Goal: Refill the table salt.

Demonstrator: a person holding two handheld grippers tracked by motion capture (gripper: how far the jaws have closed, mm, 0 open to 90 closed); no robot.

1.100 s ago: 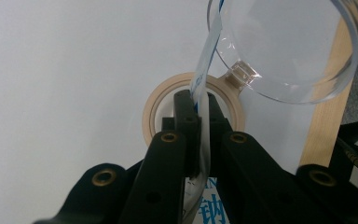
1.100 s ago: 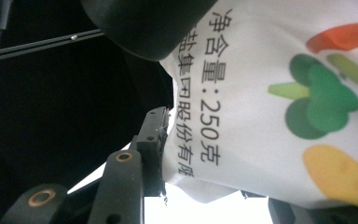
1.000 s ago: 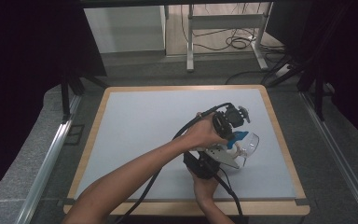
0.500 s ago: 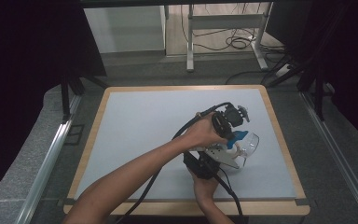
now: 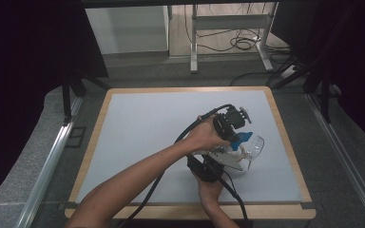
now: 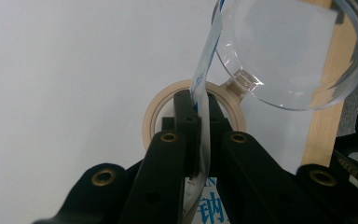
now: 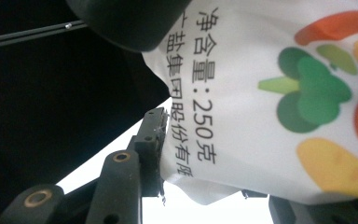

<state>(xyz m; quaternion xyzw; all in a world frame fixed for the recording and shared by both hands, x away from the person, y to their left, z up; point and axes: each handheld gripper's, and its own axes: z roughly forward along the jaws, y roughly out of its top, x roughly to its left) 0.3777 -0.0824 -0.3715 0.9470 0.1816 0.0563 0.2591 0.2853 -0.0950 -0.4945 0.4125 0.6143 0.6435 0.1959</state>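
Over grey table (image 5: 147,137), both grippers tilt pouch (image 7: 279,93) toward glass bowl (image 6: 298,56).

The table (image 5: 285,142) is rimmed in pale wood and topped with a matt, smooth grey sheet. A clear, glossy plastic container (image 6: 298,56) is seen, and a smooth, printed white packet (image 7: 279,93). The left gripper (image 6: 200,135) is made of matt black plastic set with brassy metal rivets. A tan paper-like tape roll (image 6: 161,105) is seen.

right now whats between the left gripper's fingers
A thin edge of the printed bag, pinched between the left gripper fingers, seen in the left gripper view.
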